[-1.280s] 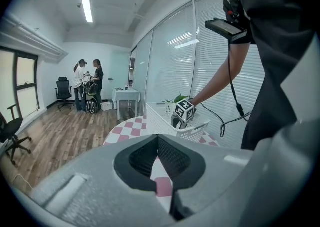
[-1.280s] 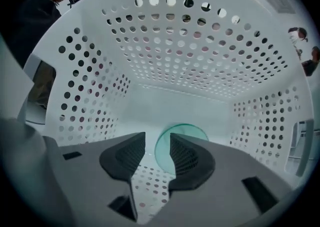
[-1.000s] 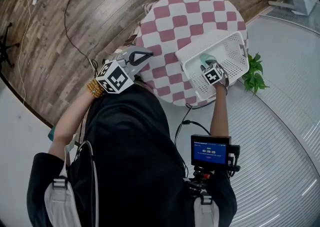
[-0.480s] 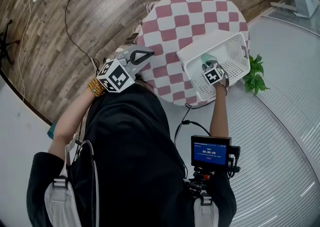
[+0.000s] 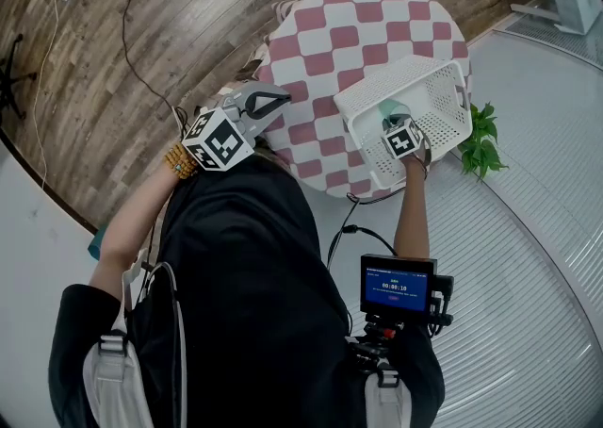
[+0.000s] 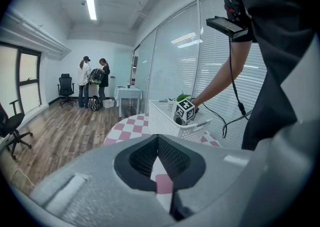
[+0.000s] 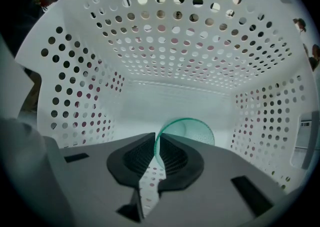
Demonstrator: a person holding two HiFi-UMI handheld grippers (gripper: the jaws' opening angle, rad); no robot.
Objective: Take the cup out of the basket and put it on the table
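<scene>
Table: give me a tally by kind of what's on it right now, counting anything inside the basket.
Basket: 1
Cup, inside the basket: 1
Total on the table: 2

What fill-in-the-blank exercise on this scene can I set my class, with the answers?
1. The right gripper reaches down into a white ____.
2. Its pads pinch the rim of a translucent ____ cup.
3. The left gripper, jaws shut, holds ____.
4. The table is checked white and ____.
Answers: basket; green; nothing; pink. The right gripper's jaws have just been closing.
</scene>
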